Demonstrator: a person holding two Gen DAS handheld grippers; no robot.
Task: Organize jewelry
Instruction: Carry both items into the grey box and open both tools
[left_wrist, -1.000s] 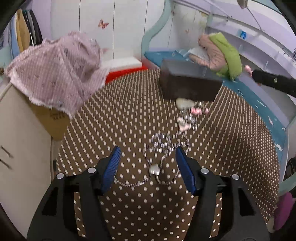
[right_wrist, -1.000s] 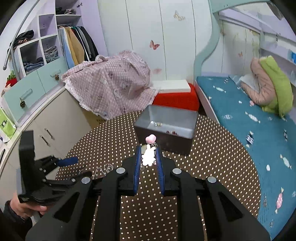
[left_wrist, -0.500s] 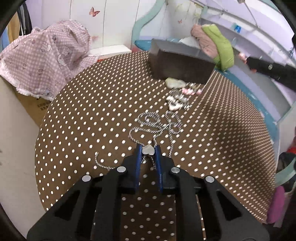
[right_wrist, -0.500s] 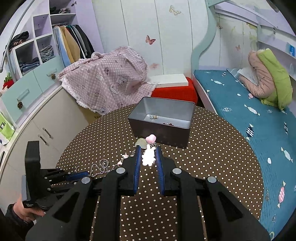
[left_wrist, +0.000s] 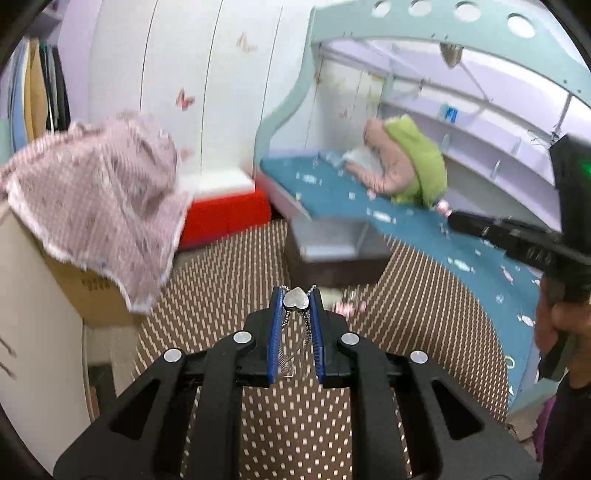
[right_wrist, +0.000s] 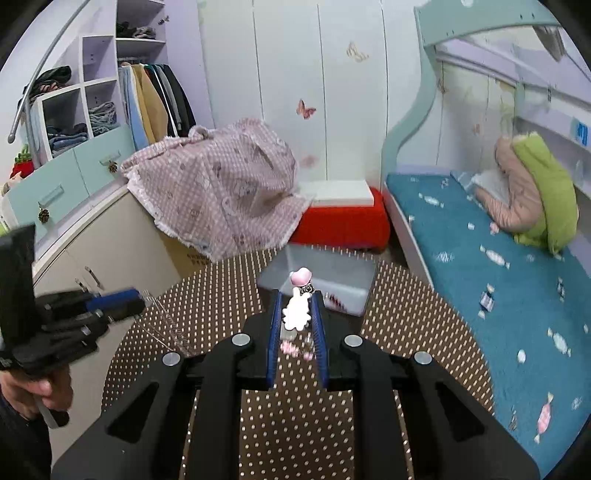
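My left gripper (left_wrist: 295, 301) is shut on a silver heart pendant necklace (left_wrist: 296, 298); its chain hangs down between the fingers, lifted above the dotted brown table (left_wrist: 406, 325). My right gripper (right_wrist: 297, 308) is shut on a white and pink hair clip (right_wrist: 296, 312), held above the table near the grey box (right_wrist: 325, 275). The grey box also shows in the left wrist view (left_wrist: 332, 243), beyond the left gripper. Some loose pink jewelry (left_wrist: 347, 306) lies on the table in front of the box. The left gripper with the dangling chain shows in the right wrist view (right_wrist: 138, 295).
A pink checked cloth (right_wrist: 221, 192) covers a cardboard box left of the table. A red and white stool (right_wrist: 343, 218) stands behind the table. A bed with a blue cover (right_wrist: 480, 258) runs along the right. White cabinets (right_wrist: 110, 251) stand at the left.
My left gripper closed on the heart pendant and lifted the necklace off the table. My right gripper kept hold of the hair clip and moved a little nearer the box.
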